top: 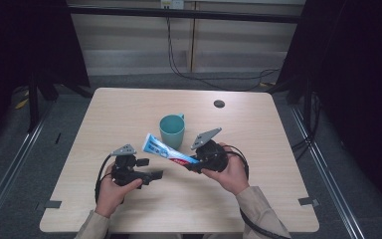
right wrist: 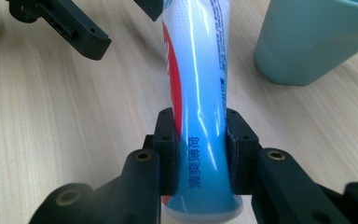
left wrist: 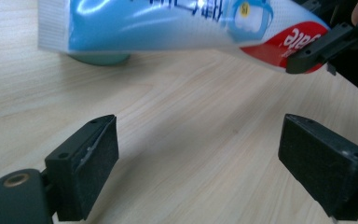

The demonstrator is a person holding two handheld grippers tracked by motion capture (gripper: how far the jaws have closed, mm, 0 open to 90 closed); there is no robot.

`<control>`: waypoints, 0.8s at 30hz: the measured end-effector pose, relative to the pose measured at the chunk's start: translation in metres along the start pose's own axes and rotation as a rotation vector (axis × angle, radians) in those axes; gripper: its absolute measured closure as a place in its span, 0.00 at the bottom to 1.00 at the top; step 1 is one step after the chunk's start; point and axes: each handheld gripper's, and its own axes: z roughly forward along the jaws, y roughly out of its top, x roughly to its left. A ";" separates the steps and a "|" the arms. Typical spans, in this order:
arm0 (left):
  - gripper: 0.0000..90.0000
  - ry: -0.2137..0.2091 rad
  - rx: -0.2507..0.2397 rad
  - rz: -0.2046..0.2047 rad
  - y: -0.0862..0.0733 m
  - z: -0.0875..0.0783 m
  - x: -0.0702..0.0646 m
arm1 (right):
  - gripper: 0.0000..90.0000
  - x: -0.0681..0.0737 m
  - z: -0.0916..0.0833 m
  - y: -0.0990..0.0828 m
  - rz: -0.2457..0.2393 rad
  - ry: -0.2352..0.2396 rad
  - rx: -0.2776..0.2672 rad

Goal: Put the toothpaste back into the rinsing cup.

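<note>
Jaws clamped on a toothpaste tube [right wrist: 198, 116] mark the right gripper [top: 195, 165], which holds the tube clear of the bench [top: 129, 107] near its cap end, the flat crimped tail pointing up and away toward the left gripper [top: 155, 175]. That gripper's jaws stand wide with nothing between them, just beside and below the tube in the high view; in the left gripper view the tube hangs above and beyond the two black pads [left wrist: 89, 165], apart from them. The pale wooden bench carries the scene, with a teal mug [top: 172, 131] standing upright just behind the tube, its handle turned away from the person. A small dark round grommet [top: 219, 104] sits in the bench near the far edge, well apart from everything else.

The tube looks light and soft, its glossy plastic skin likely slippery, and its body visibly pinches in where the right jaws squeeze it. A hard grip mid-body could force paste toward the cap, so the firmer places to take hold appear to be the flat crimped tail or the stiff shoulder by the cap. The free tail seems the natural spot for the open left jaws.
</note>
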 end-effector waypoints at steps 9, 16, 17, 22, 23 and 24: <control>0.15 -0.015 -0.008 0.009 0.009 0.004 -0.005 | 0.78 0.000 -0.004 0.001 0.004 0.000 -0.019; 0.17 -0.032 -0.035 -0.007 0.017 0.009 -0.007 | 0.78 -0.002 -0.008 0.002 0.010 -0.002 -0.033; 0.17 -0.037 -0.042 -0.015 0.018 0.010 -0.007 | 0.78 -0.002 -0.008 0.003 0.004 -0.005 -0.036; 0.17 -0.047 -0.058 -0.032 0.022 0.011 -0.007 | 0.78 -0.002 -0.007 0.004 0.003 -0.003 -0.041; 0.17 -0.050 -0.066 -0.038 0.023 0.011 -0.007 | 0.78 -0.002 -0.007 0.004 0.003 -0.003 -0.041; 0.17 -0.056 -0.071 -0.039 0.024 0.011 -0.007 | 0.78 -0.002 -0.006 0.004 0.005 -0.002 -0.041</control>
